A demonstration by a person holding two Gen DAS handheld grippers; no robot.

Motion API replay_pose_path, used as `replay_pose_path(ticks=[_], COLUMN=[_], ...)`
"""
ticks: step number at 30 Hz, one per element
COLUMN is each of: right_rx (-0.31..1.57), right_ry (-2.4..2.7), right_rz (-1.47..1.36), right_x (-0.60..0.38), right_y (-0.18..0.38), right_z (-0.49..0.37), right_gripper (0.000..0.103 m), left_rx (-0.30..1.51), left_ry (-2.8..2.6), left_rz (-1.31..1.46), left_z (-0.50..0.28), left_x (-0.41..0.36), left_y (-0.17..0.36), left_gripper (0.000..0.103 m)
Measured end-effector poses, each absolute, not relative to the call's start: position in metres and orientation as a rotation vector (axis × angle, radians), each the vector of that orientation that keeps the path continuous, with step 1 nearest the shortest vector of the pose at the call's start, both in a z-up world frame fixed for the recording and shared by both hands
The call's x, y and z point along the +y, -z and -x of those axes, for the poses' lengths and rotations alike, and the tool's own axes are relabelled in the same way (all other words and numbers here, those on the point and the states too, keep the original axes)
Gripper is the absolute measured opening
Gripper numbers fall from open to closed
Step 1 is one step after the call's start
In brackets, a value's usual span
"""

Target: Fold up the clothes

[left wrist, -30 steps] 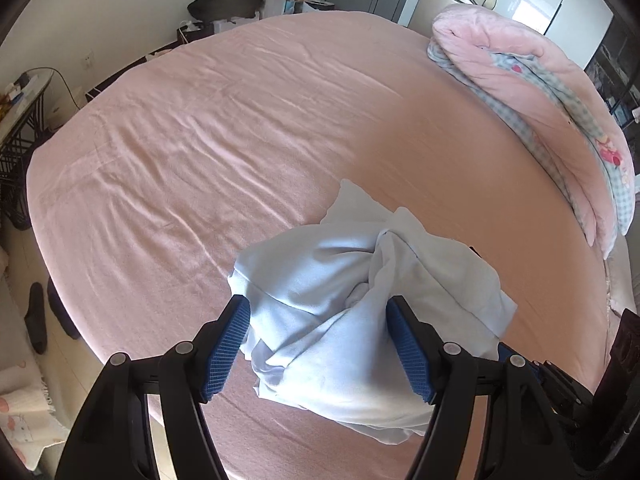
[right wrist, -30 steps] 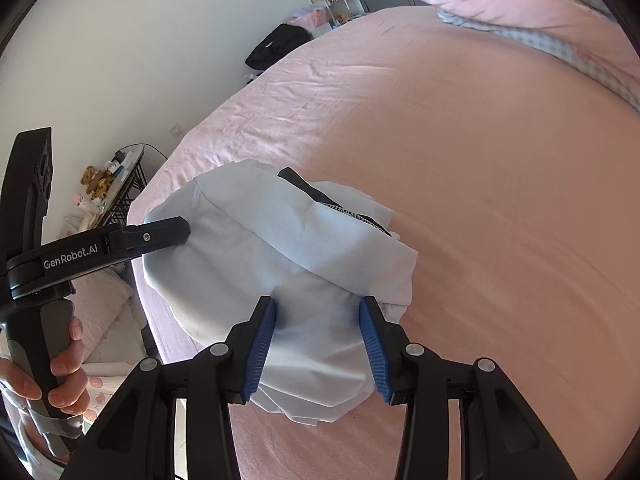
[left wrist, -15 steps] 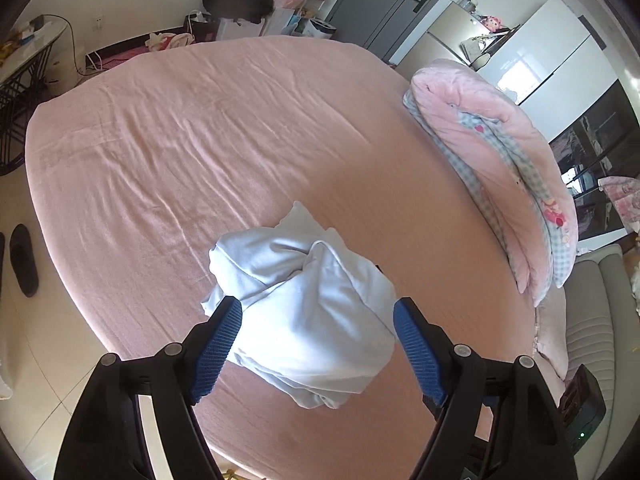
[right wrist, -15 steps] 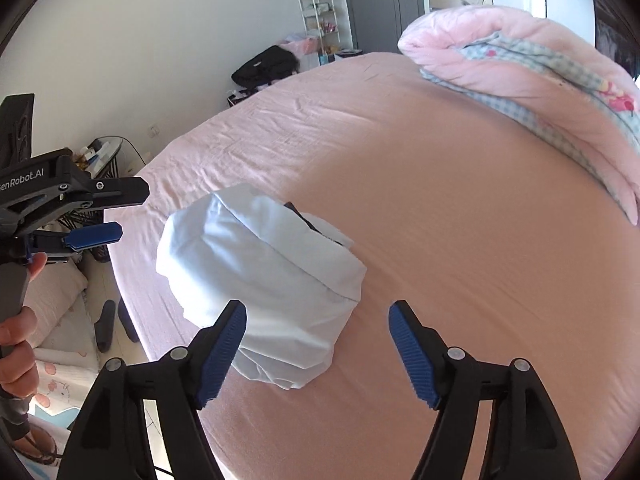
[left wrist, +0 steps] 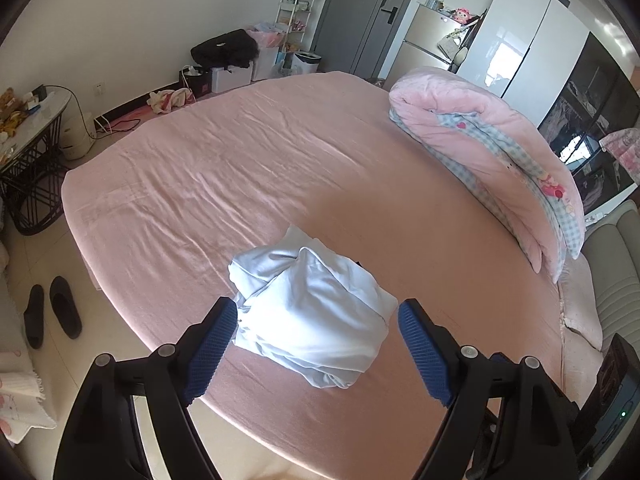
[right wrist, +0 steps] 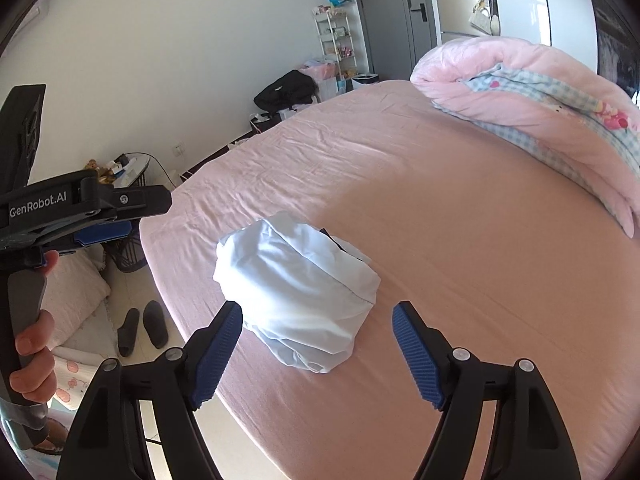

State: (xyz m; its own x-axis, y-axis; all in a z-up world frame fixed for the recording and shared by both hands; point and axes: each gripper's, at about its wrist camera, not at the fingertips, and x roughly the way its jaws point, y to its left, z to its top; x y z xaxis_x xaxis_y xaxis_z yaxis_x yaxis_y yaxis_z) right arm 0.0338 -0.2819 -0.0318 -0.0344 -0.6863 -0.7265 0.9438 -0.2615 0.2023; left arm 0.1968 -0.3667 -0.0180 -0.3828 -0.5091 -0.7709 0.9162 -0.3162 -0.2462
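A pale blue garment [left wrist: 312, 312] lies in a loose bundle near the front edge of the pink bed [left wrist: 248, 168]. The right wrist view shows the same garment [right wrist: 296, 288], with a dark edge showing at its far side. My left gripper [left wrist: 316, 344] hangs above and short of the bundle, jaws wide open and holding nothing. Just as wide open and free of the cloth is my right gripper [right wrist: 316, 344]. The left gripper's body [right wrist: 80, 208] appears at the left of the right wrist view, held by a hand [right wrist: 36, 364].
A rolled pink and checked quilt [left wrist: 492, 152] lies along the bed's right side. Black slippers [left wrist: 52, 316] sit on the floor at the left. A black wire side table [left wrist: 28, 168] stands at the far left. A sofa [left wrist: 612, 280] is at the right.
Both grippers were down at the bundle, the right one pinching the cloth. Both have opened wider, let go and pulled up and back; the garment now lies alone on the bed.
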Motion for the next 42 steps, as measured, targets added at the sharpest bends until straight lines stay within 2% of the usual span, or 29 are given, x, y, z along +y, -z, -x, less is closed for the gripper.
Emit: replay_pose_path(ticks=[5,13,17,20,33,42], right_rx=[0.393,0.421,0.446,0.465,0.606,0.654], right_ry=[1.660,1.744,1.757,1.766,1.688,1.732], right_rz=[-0.891,-0.845,-0.804,-0.770,-0.714,-0.732], right_x=[-0.261,-0.224,-0.213,-0.206,-0.203,-0.206], right_y=[0.010,-0.030,-0.041,-0.049,-0.047,-0.041], right_z=[-0.031,-0.032,-0.042,-0.051,-0.089,-0.088], right_gripper=[0.077,0.078,0.089,0.089,0.089,0.089], left_rx=[0.750,0.692,0.559,0.503,0.450,0.477], left_ry=[1.802,1.768,1.749,1.745,1.731,1.759], left_rz=[-0.707,-0.727,-0.777,-0.794,-0.724,-0.801], left_z=[-0.209,-0.217,-0.207,-0.200,-0.207,-0.200], left_x=[-0.338,-0.291,-0.264,-0.247,-0.221,-0.225], left_y=[0.007,0.000,-0.003,-0.005,-0.023,-0.012], left_gripper=[0.083,0.083,0.083,0.083,0.083,0.083])
